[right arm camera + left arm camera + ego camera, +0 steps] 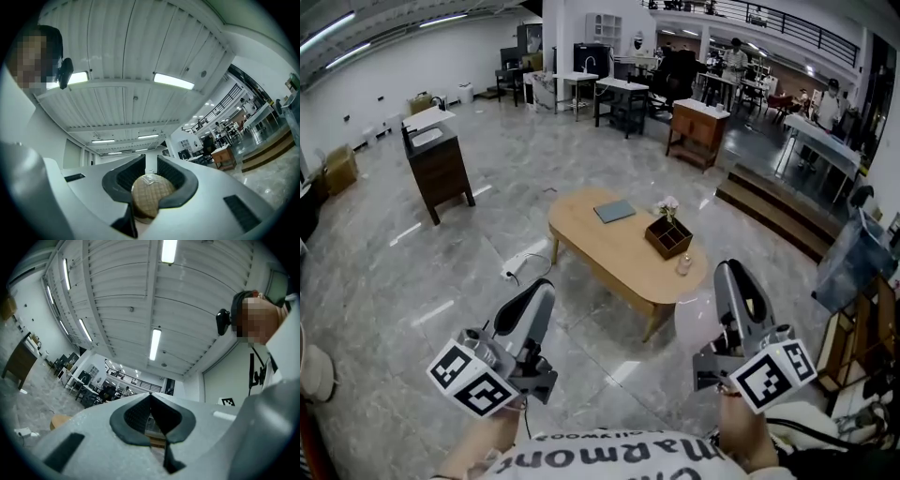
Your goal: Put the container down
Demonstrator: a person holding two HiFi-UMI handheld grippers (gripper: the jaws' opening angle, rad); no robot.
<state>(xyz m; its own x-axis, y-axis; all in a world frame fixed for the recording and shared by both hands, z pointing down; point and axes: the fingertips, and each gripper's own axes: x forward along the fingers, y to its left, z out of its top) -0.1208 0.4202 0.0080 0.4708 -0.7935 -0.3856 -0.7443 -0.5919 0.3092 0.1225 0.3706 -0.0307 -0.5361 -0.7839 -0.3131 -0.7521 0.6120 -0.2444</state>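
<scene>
In the right gripper view a small round container (151,194) with a cork-coloured top sits between the dark pads, and my right gripper (146,166) is shut on it. The head view shows that right gripper (733,274) held upright at the lower right, short of the table; the container itself is hidden there. At the lower left my left gripper (542,287) is also raised. In its own view the left gripper (150,401) has its pads meeting at the tips with nothing between them. Both gripper views point up at the ceiling.
An oval wooden table (619,255) stands ahead, carrying a blue-grey book (614,211), a brown box with flowers (667,236) and a small glass jar (683,265). A white power strip (520,265) lies on the floor left of it. A dark cabinet (438,164) stands far left, wooden steps (778,211) at right.
</scene>
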